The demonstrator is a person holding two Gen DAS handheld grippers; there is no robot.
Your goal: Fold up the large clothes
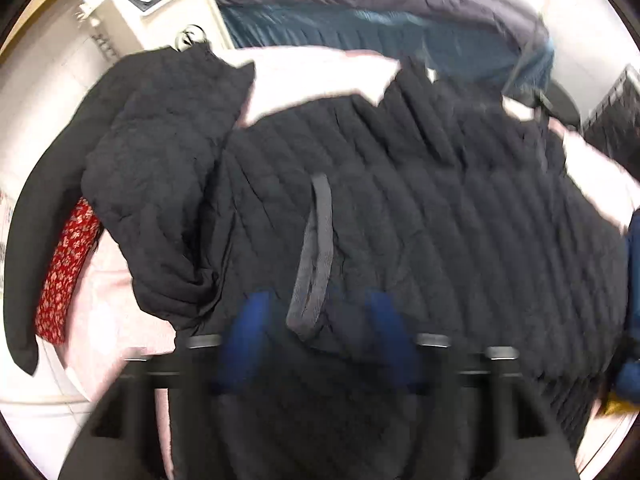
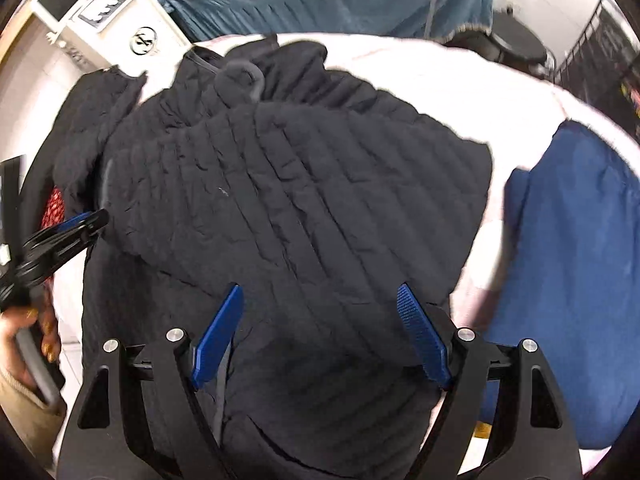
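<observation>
Black quilted jacket (image 2: 280, 200): spread across pale pink bedcover (image 2: 420, 76).
Blue garment (image 2: 568, 260): beside jacket.
Left gripper (image 1: 316, 320), right gripper (image 2: 320, 320): jaws spread, empty, over jacket.

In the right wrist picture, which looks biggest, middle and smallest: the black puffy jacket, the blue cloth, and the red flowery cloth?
1. Black puffy jacket, biggest by far.
2. Blue cloth, though its far side runs out of view.
3. Red flowery cloth, only a sliver shows; the rest is hidden.
</observation>
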